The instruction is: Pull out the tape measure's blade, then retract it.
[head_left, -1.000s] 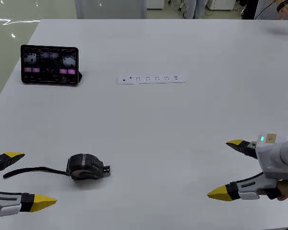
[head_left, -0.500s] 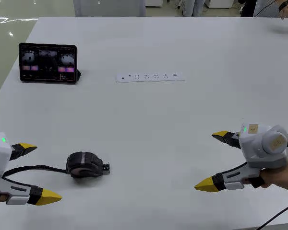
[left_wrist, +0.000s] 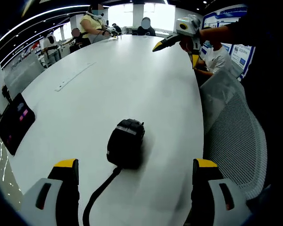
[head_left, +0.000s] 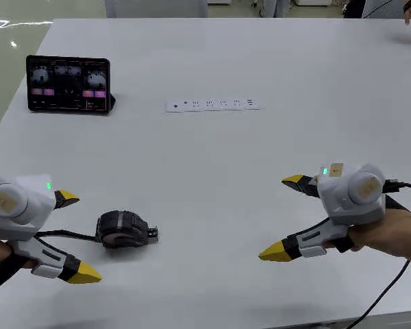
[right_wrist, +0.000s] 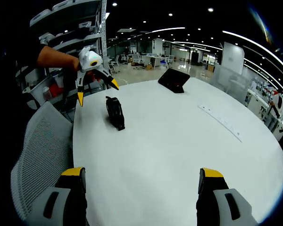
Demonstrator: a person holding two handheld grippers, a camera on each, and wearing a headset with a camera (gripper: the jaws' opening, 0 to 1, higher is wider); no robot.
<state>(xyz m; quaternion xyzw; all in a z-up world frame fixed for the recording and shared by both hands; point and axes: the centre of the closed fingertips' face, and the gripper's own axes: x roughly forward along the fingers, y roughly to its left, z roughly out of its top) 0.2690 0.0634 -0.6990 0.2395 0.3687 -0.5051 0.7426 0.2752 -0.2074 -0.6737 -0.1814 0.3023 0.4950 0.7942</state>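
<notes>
- Tape measure (head_left: 123,229) is being carried by the wide white worktop (head_left: 226,171) and is lying near its front-left part.
- Left claw (head_left: 79,238) is being held released, with its jaws spread wide, just beside the tape measure. The tape measure is lying ahead between the jaws in the left gripper view, and nothing is being grasped.
- Right claw (head_left: 281,217) is likewise being held released and empty, well apart from the tape measure on its other side.
- Tablet (head_left: 68,84) is being propped at the far left, with a power strip (head_left: 214,105) lying flat beside it. Neither is being touched.
- Handling is being judged as follows: the tape measure is compact, stiff and fairly light, with a dark shell. It is likely best clamped across its flat sides so that it is kept from sliding on the smooth worktop.
- Black strap (head_left: 65,235) is trailing from the tape measure toward the left claw. It is being judged soft and a poor hold.
- Small tab (head_left: 151,238) on the side facing the right claw is being taken for the blade's hook. Thin and springy, it is being judged the place to pinch.
</notes>
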